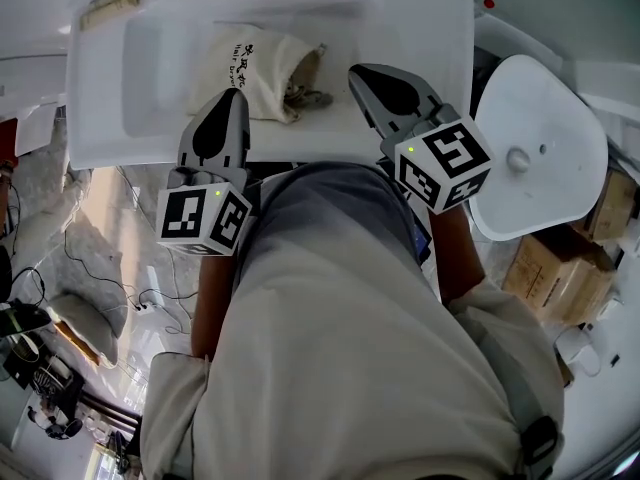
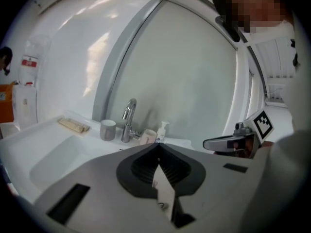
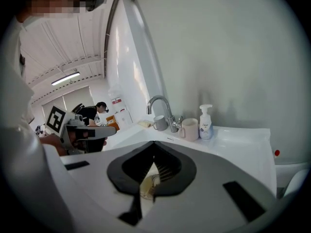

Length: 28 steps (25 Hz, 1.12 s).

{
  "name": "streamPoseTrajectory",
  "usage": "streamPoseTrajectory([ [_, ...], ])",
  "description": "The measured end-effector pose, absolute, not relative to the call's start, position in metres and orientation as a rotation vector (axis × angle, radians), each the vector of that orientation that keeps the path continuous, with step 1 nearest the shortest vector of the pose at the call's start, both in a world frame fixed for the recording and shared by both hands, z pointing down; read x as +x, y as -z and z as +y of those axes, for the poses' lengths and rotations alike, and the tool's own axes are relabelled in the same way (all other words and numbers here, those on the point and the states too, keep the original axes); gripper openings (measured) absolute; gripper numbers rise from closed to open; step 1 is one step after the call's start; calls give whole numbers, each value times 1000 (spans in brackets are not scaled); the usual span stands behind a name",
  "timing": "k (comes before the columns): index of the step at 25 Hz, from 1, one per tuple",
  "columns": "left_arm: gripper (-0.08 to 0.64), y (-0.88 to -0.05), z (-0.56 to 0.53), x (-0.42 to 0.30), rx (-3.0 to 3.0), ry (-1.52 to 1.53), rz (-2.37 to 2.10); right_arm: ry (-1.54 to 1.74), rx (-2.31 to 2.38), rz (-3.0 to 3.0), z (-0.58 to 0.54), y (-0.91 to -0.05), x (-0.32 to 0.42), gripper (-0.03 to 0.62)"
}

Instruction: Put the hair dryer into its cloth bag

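Observation:
A cream cloth bag [image 1: 255, 68] with black print lies bulging on the white sink counter [image 1: 420, 28]. Its mouth faces right, and a dark grey part [image 1: 308, 95] pokes out there; the rest of the hair dryer is hidden inside. My left gripper [image 1: 236, 93] hovers over the bag's near edge, shut, with nothing seen between its tips. My right gripper [image 1: 355, 71] hangs just right of the bag's mouth, also shut and empty. In the left gripper view the jaws [image 2: 159, 145] meet at the tip. The right gripper view shows its jaws [image 3: 154, 143] closed too.
A chrome faucet [image 3: 163, 110], two cups [image 3: 189, 128] and a soap pump bottle [image 3: 205, 123] stand at the back of the counter. The sink basin [image 1: 160, 68] is left of the bag. A white toilet lid [image 1: 535, 148] and cardboard boxes [image 1: 560, 278] are at the right.

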<state>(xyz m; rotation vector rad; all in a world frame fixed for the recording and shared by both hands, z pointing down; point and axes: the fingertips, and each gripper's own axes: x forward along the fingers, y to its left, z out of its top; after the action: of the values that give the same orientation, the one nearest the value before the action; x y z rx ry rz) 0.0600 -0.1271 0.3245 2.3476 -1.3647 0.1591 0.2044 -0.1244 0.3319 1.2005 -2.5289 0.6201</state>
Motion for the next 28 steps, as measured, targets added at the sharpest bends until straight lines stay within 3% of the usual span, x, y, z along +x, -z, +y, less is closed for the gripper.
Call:
streamPoseTrajectory([
  [9,8,-299,-125,47,2386,-177,-1516,-559,1229,-2548,-120,-307,210,9],
  [28,8,-309,-116,57,2328,-173,-1386,-577,1198,-2527,-114,-319,215,9],
])
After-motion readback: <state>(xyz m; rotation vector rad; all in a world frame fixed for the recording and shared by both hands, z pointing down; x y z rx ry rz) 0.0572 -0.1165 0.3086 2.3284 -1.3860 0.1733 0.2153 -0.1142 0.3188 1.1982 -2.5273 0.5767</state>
